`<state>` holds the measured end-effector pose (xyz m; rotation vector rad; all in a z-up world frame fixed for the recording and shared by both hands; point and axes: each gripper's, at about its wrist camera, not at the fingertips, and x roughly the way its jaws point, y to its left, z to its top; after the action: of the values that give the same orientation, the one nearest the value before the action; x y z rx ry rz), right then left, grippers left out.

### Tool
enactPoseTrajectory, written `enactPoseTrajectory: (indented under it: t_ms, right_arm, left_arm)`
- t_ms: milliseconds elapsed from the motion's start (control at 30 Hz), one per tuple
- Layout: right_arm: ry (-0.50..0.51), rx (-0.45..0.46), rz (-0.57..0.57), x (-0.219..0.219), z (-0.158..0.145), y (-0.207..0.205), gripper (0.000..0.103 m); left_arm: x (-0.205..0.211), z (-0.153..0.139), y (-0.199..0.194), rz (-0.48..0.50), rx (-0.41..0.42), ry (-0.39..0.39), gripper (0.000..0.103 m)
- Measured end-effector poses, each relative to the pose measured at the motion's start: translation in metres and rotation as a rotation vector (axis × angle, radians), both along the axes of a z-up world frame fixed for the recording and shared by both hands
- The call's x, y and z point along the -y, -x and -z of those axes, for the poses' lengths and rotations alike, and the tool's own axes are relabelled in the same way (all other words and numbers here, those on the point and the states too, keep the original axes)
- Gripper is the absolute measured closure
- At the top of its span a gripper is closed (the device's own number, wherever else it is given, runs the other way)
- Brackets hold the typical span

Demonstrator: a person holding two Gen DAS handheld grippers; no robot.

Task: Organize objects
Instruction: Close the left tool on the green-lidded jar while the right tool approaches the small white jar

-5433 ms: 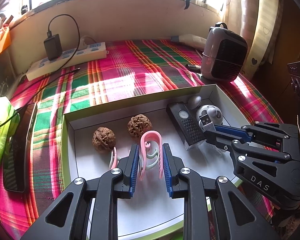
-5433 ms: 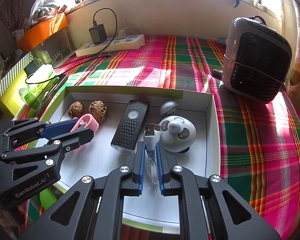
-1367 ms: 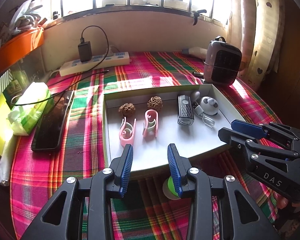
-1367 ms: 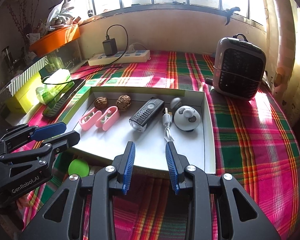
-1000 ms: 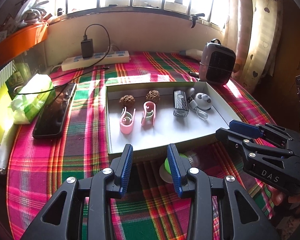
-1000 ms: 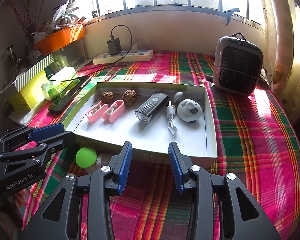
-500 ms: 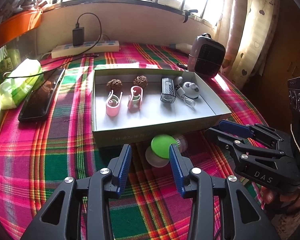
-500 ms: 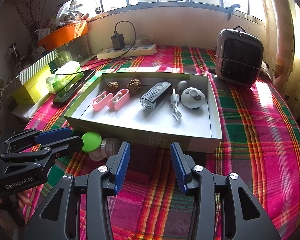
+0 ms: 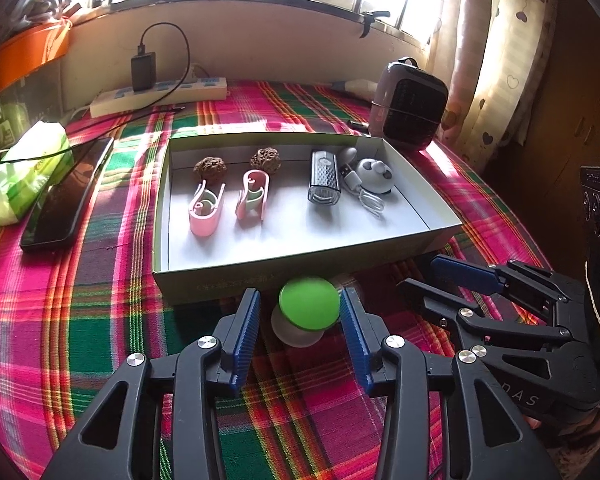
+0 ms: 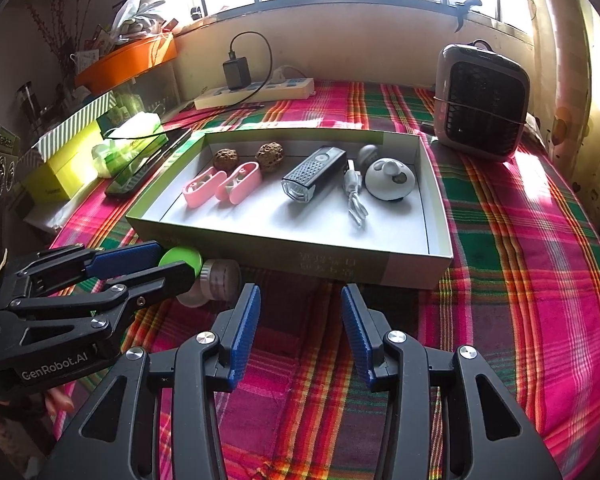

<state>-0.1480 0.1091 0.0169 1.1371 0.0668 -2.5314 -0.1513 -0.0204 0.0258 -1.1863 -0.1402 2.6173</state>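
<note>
The left gripper [image 9: 300, 312], its jaws just widened, brackets the green-capped jar [image 9: 306, 312] ungripped (at the box's [image 9: 260, 276] six o'clock); the right gripper [image 10: 300, 316] hangs half-open, empty.

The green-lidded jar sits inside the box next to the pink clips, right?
Not quite. The green-lidded jar lies outside the box, on the plaid cloth against its near wall, between the open left tongs. The pink clips are inside. The left wrist view shows it.

A home setting is indicated: a table covered by a plaid cloth [image 10: 520, 240], heart-patterned curtains [image 9: 496, 60], a power strip [image 9: 160, 94] and a small heater [image 10: 480, 108] below a window.
</note>
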Motion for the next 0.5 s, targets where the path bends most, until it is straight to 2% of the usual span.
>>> enactPoseTrajectory:
  t_ms: [500]
  right_arm:
    - [-0.007,0.004,-0.011,0.004,0.001,0.000,0.059]
  left_arm:
    - [0.009,-0.002,0.000,-0.008,-0.007,-0.030,0.063]
